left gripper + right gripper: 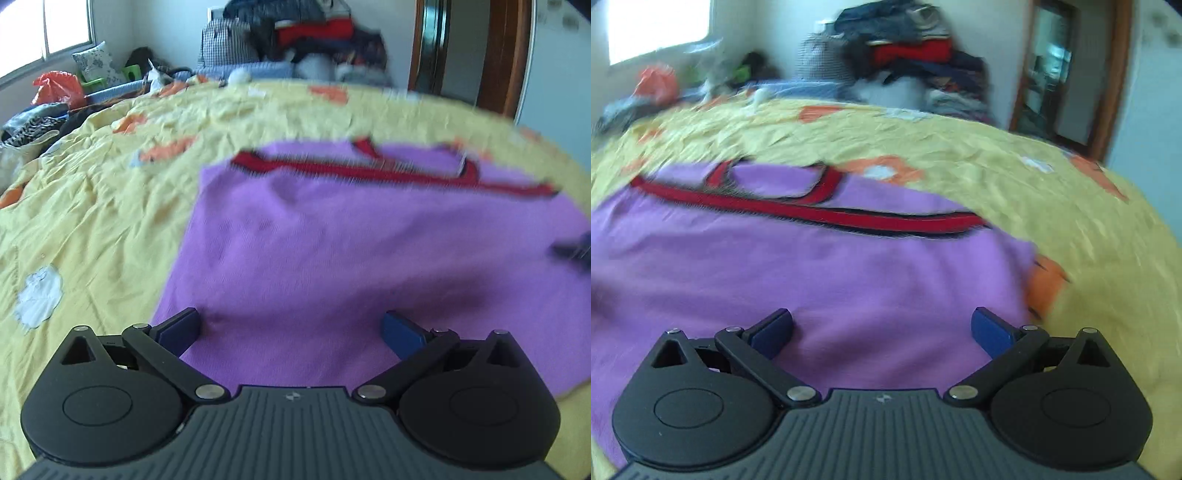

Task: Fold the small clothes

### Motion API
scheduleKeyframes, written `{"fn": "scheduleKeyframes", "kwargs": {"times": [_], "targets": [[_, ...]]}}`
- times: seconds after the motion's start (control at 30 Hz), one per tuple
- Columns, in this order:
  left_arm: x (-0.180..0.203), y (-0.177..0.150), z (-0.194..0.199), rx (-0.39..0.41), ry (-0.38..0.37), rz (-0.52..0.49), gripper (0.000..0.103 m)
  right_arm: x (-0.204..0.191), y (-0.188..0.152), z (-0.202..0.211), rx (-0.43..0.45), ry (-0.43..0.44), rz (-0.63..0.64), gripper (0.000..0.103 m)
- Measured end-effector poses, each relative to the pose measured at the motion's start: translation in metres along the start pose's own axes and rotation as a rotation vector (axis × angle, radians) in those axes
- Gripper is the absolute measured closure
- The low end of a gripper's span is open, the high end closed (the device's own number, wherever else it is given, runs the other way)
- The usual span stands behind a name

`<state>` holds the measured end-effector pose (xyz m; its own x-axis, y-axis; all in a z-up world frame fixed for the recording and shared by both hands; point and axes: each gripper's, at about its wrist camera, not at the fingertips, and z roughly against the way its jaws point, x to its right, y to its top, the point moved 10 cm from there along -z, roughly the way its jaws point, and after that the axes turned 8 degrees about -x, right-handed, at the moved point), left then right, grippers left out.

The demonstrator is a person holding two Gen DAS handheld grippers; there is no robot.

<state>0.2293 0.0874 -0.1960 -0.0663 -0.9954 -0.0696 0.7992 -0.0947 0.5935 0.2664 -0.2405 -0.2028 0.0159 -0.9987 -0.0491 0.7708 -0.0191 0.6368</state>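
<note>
Purple knit with red trim, the garment (351, 251) lay flat on the yellow bedspread (92, 206), hem toward me. I held both the left gripper (291, 332) and right gripper (882, 332) wide, empty, over its near edge. Next, I judged, pinch 2 hem corners.

The left matte-black plastic gripper (291, 328) fills the lower frame: two round hinge discs, silver screws, angled link arms, blue rectangular finger pads (402, 334), ribbed grey centre plate with a small logo. The right matte-black plastic gripper (882, 328) looks identical.
</note>
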Motion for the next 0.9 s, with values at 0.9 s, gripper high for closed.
{"fn": "scheduleKeyframes", "kwargs": {"times": [0.9], "targets": [[0.042,0.022,0.009,-0.003,-0.059,0.000,0.000,-0.104,-0.011,0.031,0.010,0.083,0.057,0.000]]}}
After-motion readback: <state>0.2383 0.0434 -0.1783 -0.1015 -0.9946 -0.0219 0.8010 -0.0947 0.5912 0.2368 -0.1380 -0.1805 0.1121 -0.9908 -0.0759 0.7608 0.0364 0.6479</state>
